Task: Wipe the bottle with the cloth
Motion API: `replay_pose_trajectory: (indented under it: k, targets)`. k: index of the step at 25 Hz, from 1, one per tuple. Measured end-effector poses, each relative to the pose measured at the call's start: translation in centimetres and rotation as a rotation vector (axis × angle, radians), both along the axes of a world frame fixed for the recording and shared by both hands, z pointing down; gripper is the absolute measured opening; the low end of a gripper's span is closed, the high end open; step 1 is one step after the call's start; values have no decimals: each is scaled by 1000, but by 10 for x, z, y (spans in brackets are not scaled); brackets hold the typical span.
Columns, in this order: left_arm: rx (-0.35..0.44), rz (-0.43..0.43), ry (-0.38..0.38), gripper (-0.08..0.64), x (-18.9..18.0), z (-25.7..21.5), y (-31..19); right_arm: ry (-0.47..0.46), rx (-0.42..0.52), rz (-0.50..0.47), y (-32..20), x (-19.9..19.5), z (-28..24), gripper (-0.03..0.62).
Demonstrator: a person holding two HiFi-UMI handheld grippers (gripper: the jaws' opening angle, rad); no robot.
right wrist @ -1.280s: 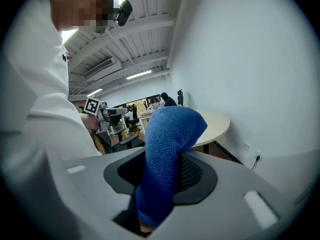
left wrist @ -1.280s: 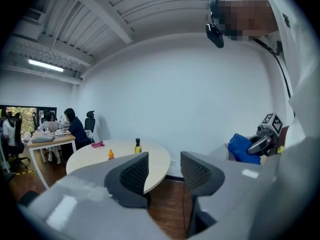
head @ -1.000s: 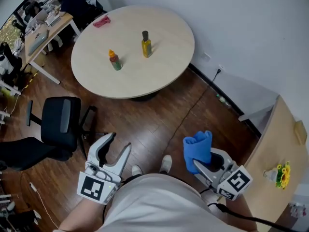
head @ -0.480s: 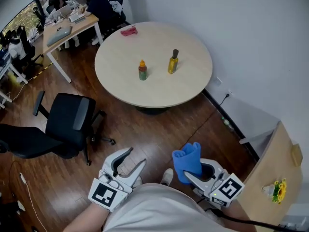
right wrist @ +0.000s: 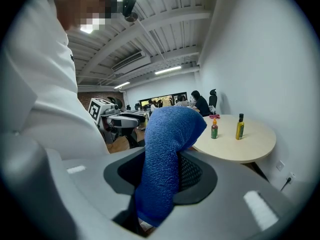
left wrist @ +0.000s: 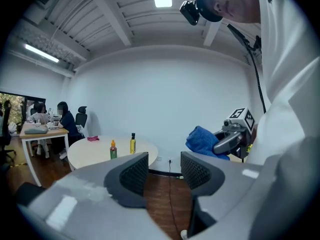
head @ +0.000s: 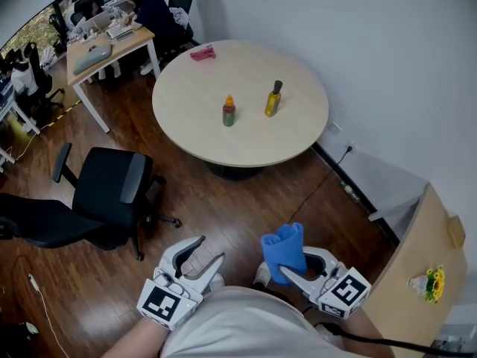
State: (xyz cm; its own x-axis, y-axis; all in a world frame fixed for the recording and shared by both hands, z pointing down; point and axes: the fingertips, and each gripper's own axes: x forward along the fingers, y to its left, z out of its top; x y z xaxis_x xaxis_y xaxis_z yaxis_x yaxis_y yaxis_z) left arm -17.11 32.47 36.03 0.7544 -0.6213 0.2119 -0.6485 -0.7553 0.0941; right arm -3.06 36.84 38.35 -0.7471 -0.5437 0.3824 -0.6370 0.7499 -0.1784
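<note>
A yellow oil bottle with a dark cap stands upright on the round wooden table far ahead. A small green bottle with an orange cap stands to its left. My right gripper is low by my body, shut on a folded blue cloth that sticks up from its jaws and hides the fingertips. My left gripper hovers over the floor beside it, jaws apart and empty. Both bottles are well out of reach of either gripper.
A pink rag lies at the table's far edge. A black office chair stands left of the table. A desk with seated people is at the back left. A wooden cabinet with yellow flowers is on my right, against the white wall.
The head view has swung, so the table and bottles now sit further right and lower. Both grippers stay low; the right one with the cloth has drifted slightly left.
</note>
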Motion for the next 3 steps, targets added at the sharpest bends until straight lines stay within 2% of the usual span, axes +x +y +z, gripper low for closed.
replay_pose_trajectory:
  k: [3]
  targets:
    - [-14, 1, -6, 215, -15, 5, 3, 2, -6, 9, 4, -13, 3, 156]
